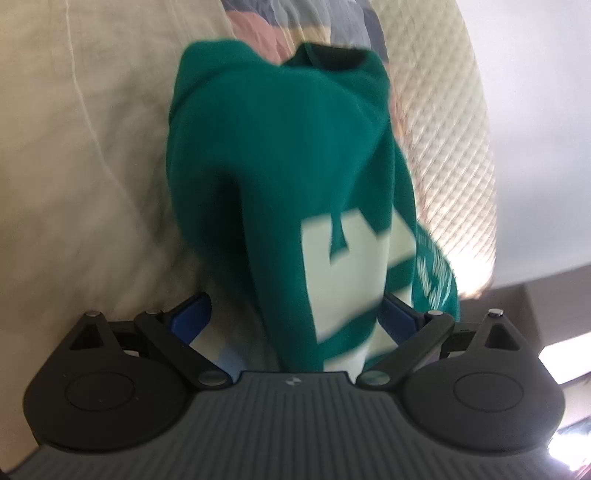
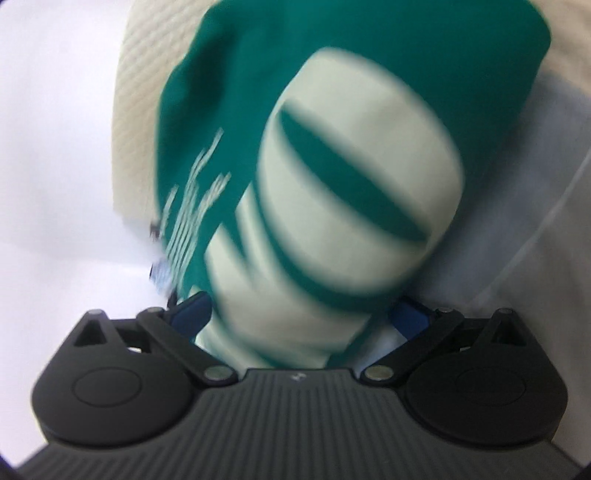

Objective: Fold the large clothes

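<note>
A green sweatshirt [image 1: 280, 177] with large pale lettering is shown lying on a bed, and every place below is given relative to it. Both views are blurred. In the left wrist view the garment runs straight away from the camera, its long axis in line with the tool's pointing direction; the printed end is nearest and the plain green end, bunched like a hood, is farthest. In the right wrist view the same sweatshirt [image 2: 332, 166] fills the middle, its pale print close to the lens.

The near end of the sweatshirt is seen between the blue pads of the left tool [image 1: 295, 314], whose jaws stand wide apart. The cloth passes between them; it lies against the pad on the right of the picture and clear of the other, so no pinch is judged. The right tool [image 2: 303, 314] is likewise spread wide, the printed cloth lying loose between its pads, apparently released.

Around the sweatshirt a cream sheet [image 1: 74, 166] is spread; beyond its far end a patchwork cover [image 1: 258, 22] is glimpsed, and beside it a quilted cream cover [image 1: 443, 129].

Each tool is equally near the garment's near edge; the next fold is judged to run along that long axis.
</note>
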`<state>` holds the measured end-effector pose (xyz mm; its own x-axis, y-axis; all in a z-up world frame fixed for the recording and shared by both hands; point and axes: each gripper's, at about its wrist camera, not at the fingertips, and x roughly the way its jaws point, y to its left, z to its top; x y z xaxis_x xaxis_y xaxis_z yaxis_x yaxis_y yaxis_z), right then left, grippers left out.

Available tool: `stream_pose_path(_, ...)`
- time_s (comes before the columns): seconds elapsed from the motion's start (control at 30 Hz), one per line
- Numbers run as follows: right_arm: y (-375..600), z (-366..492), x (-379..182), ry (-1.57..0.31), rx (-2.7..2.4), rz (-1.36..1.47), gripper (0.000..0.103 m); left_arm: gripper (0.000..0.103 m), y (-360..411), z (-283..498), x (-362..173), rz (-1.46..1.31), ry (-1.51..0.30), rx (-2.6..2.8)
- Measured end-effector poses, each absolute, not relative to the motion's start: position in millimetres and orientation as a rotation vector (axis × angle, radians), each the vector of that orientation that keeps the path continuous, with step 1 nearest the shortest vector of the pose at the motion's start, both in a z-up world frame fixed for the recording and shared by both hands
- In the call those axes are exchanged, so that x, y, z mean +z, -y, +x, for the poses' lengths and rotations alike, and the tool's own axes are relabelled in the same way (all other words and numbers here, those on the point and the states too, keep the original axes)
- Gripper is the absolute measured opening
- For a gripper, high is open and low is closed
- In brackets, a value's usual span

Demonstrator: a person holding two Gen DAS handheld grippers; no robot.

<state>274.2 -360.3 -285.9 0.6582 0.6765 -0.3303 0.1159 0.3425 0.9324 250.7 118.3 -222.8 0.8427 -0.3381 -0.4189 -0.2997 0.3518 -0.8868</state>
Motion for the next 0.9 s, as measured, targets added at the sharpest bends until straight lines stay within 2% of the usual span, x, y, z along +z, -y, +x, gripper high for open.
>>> stream_pose_path(0.17,395.1,273.4,-283.6,-0.640,0.238,1.240,0.103,0.098,-132.0,252.0,-229.1,-1.317,-0.507,-0.037)
stream_pose_path(0.47,377.3,301.4,-287.6,-0.621,0.241,1.180,0.103,0.097,-126.2,258.6,-233.8,-1.324,-0.494,0.020)
stream_pose_path(0.5,377.5,305.2,-287.5,-0.614,0.244,1.174,0.103,0.097,-123.3,259.6,-231.4,-1.304,-0.493,0.029)
stream_pose_path(0.53,374.6,307.5,-286.8,-0.609,0.249,1.160,0.103,0.090,-119.5,261.7,-228.2,-1.277,-0.494,0.042)
stream_pose_path(0.57,372.6,308.4,-286.1,-0.604,0.257,1.147,0.096,0.079,-119.1,260.0,-226.4,-1.248,-0.499,0.055)
stream_pose_path(0.6,375.1,303.7,-286.0,-0.600,0.273,1.149,0.084,0.075,-117.1,258.2,-223.4,-1.215,-0.500,0.063)
stream_pose_path(0.67,379.6,302.6,-286.4,-0.602,0.296,1.174,0.071,0.062,-115.9,254.2,-219.7,-1.193,-0.489,0.061)
stream_pose_path(0.7,380.5,302.0,-283.2,-0.599,0.307,1.166,0.062,0.059,-115.4,252.6,-217.4,-1.184,-0.485,0.061)
stream_pose_path(0.8,378.0,297.2,-265.2,-0.578,0.332,1.096,0.049,0.047,-112.4,247.0,-206.1,-1.125,-0.463,0.066)
stream_pose_path(0.9,373.0,286.1,-245.7,-0.539,0.364,1.046,0.044,0.037,-112.0,244.9,-195.8,-1.098,-0.438,0.069)
